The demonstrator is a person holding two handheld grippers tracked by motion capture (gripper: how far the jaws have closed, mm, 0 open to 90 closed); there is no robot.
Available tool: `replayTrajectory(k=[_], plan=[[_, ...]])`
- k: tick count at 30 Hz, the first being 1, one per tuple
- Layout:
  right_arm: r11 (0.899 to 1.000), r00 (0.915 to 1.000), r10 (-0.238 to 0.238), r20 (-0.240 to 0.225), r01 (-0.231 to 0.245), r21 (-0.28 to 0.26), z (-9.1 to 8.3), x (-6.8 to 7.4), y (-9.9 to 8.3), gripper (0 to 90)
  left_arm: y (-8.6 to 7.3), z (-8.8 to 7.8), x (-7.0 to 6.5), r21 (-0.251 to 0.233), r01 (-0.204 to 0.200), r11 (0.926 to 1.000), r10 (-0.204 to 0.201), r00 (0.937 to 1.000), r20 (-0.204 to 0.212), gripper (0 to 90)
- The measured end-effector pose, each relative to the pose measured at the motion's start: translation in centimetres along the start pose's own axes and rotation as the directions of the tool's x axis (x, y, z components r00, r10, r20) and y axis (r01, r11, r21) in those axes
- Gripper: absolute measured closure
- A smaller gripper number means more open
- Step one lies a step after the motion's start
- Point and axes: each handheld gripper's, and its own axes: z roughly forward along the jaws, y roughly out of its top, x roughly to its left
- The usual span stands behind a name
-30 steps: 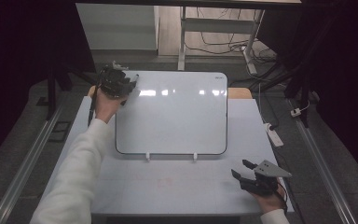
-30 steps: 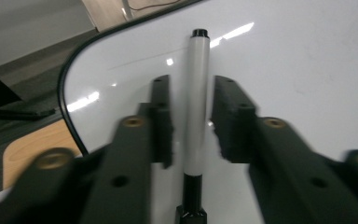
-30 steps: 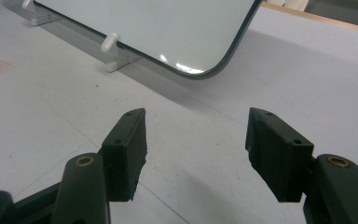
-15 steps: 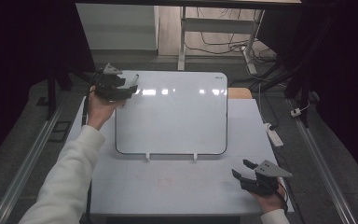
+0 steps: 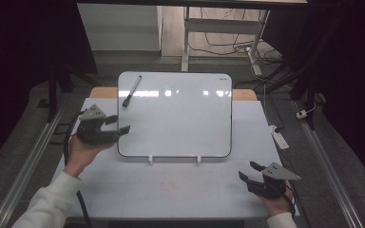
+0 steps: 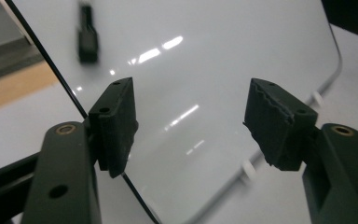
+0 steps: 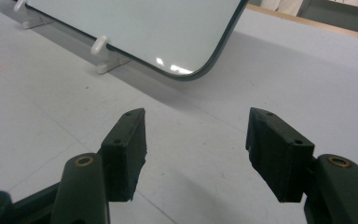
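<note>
- Pale grey bench (image 5: 123,194) carries a whiteboard (image 5: 180,118) lying flat at its middle, two small white clips along its near edge.
- Black marker (image 5: 131,91) lies on the whiteboard's far left corner, free of both grippers.
- Left gripper (image 5: 119,129) hovers at the whiteboard's left edge, jaws spread and empty; its own view shows the marker (image 6: 87,35) blurred beyond.
- Right gripper (image 5: 249,172) sits near the bench's front right corner, jaws parted, holding nothing, apart from the whiteboard's near corner (image 7: 186,70).
</note>
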Motion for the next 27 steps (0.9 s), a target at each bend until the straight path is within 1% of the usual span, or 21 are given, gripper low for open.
replayTrajectory(k=[1,4,7,10,15,17,18,20,24,27], plan=[[1.0,1.0,0.0,0.001,0.0,-0.002,0.0,-0.1,0.0,37.7,-0.9,-0.3,-0.4,0.006,0.001,1.0,-0.001,0.9999,0.014,33.5],[1.0,1.0,-0.005,-0.008,0.005,-0.008,0.0,-0.3,0.1,37.8,-3.0,-0.7,-1.4,0.014,0.0,0.9999,-0.001,0.9993,0.038,32.7],[1.0,0.9994,-0.025,-0.022,0.025,-0.009,0.1,-0.3,0.2,37.8,-4.9,-1.0,-2.1,0.014,0.02,0.9997,-0.021,0.9981,0.058,32.5],[0.999,0.9987,-0.031,-0.039,0.03,-0.014,0.2,-0.2,0.3,37.9,-6.5,-1.2,-2.6,0.013,0.032,0.9994,-0.033,0.9979,0.056,32.4],[0.999,0.9972,-0.041,-0.062,0.04,-0.012,0.7,-0.1,0.5,38.0,-9.6,-1.4,-3.3,0.015,0.084,0.9964,-0.085,0.9939,0.07,32.3],[0.999,0.9967,-0.044,-0.068,0.043,-0.007,0.9,-0.1,0.5,38.1,-10.6,-1.5,-3.4,0.021,0.098,0.9949,-0.1,0.9923,0.074,32.1],[0.999,0.9964,-0.046,-0.071,0.046,-0.006,1.0,-0.2,0.5,38.1,-11.0,-1.5,-3.4,0.024,0.102,0.9945,-0.103,0.9917,0.077,32.1],[0.999,0.9958,-0.049,-0.077,0.049,-0.003,1.2,-0.2,0.5,38.1,-11.4,-1.5,-3.5,0.031,0.097,0.9948,-0.099,0.9924,0.073,32.0],[0.998,0.9949,-0.06,-0.082,0.06,0.001,1.4,-0.1,0.6,38.1,-11.7,-1.3,-3.5,0.033,0.097,0.9948,-0.099,0.9929,0.066,31.7],[0.998,0.9946,-0.065,-0.081,0.065,-0.004,1.3,-0.1,0.8,38.1,-11.8,-1.0,-3.5,0.045,0.095,0.9944,-0.098,0.9931,0.064,30.8]])
